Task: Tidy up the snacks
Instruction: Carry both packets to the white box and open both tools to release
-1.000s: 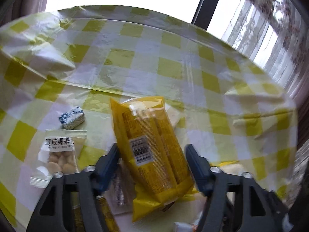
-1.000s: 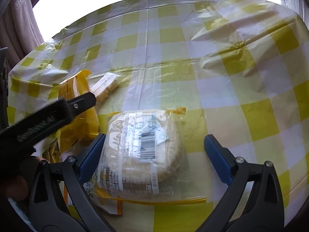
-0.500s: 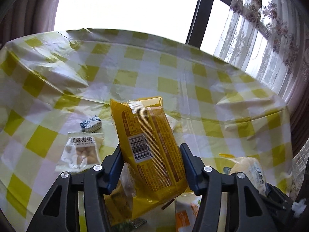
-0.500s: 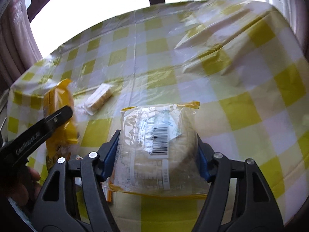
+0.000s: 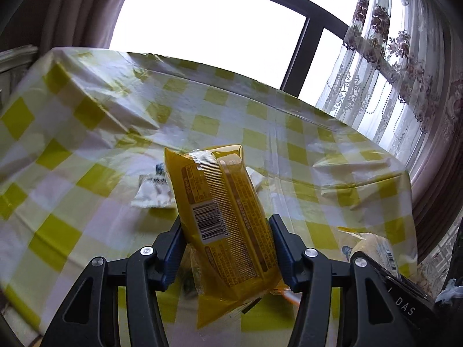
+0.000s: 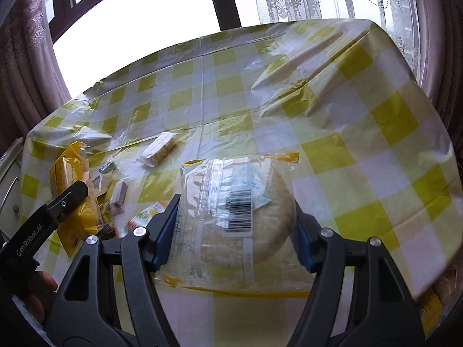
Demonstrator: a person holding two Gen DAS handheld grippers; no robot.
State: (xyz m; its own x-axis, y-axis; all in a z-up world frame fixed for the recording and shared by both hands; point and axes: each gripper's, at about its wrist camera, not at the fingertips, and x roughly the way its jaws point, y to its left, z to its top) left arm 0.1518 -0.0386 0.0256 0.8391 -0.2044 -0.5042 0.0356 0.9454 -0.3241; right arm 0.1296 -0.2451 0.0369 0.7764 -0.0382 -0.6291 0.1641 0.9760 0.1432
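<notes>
Yellow-and-white checked plastic tablecloth (image 6: 332,150) bare toward far window edge; left gripper (image 5: 225,248) clamps yellow foil snack packet (image 5: 220,217); right gripper (image 6: 235,228) clamps clear round-cake packet (image 6: 246,211), both lifted.

The black arm of the left gripper (image 6: 43,225) has the white words "GenRobot.AI" on it. A black arm at the lower right of the left wrist view (image 5: 405,308) shows the letters "DAS". The yellow pack (image 5: 222,225) has a barcode and small print, too tiny to read. The clear pack (image 6: 240,217) has a barcode on a white label, with no words clear enough to read.
</notes>
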